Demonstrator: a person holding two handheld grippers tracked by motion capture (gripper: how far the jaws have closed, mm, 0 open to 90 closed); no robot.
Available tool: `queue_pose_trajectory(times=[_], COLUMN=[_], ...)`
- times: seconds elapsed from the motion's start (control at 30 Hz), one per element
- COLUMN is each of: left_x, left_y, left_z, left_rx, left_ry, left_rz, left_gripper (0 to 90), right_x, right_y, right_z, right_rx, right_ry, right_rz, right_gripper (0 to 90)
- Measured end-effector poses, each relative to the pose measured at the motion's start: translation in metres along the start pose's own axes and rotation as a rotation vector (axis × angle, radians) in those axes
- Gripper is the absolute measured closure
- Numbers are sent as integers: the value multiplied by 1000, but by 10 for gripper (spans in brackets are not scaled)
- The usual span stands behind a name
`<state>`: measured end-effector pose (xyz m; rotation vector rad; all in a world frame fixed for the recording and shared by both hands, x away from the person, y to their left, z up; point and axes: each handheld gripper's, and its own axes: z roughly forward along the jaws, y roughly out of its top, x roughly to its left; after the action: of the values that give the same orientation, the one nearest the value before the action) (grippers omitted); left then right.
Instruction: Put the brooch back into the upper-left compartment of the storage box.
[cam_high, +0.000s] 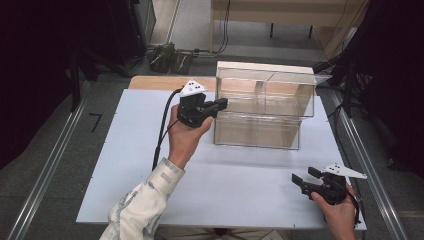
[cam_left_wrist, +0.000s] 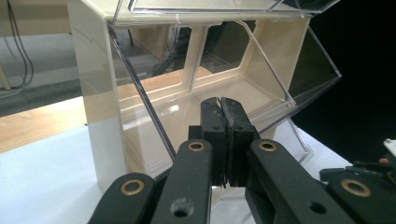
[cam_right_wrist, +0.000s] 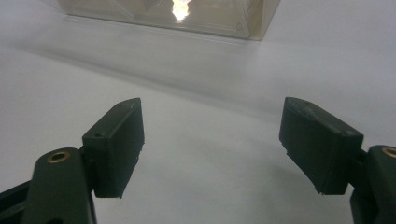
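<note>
A clear plastic organizer (cam_high: 265, 105) with two tiers of bins and a cream back stands at the far middle of the white table (cam_high: 140, 170). My left gripper (cam_high: 223, 103) is held up at its left front corner, level with the upper tier, shut with nothing between the pads. In the left gripper view the shut jaws (cam_left_wrist: 222, 105) point at the organizer (cam_left_wrist: 154, 93), whose clear bin fronts lean outward; whether they touch I cannot tell. My right gripper (cam_high: 303, 174) rests low near the table's front right, open and empty. Its jaws (cam_right_wrist: 212, 135) face the organizer's base (cam_right_wrist: 187, 14) across bare tabletop.
A wooden board (cam_high: 150, 82) sticks out behind the table's far left. Metal rails (cam_high: 55, 150) run along both sides of the table on the grey floor. Cables and a wooden bench (cam_high: 280, 15) lie beyond. A sleeve (cam_high: 142, 205) crosses the near table edge.
</note>
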<state>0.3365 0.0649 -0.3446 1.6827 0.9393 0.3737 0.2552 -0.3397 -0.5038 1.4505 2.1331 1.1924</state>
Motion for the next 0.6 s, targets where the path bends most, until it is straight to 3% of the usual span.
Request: queue_pose_trajectory(times=[0.33, 0.6], left_x=[-2, -3], left_y=[0, -1], left_z=[5, 5], left_rx=[-17, -27], left_ry=[22, 26], left_rz=[11, 21], left_gripper=[899, 814], right_x=[0, 0], right_y=[0, 0], right_z=[0, 0], right_rx=[0, 0], right_ry=[-3, 0], right_rz=[0, 1], right_gripper=[209, 208])
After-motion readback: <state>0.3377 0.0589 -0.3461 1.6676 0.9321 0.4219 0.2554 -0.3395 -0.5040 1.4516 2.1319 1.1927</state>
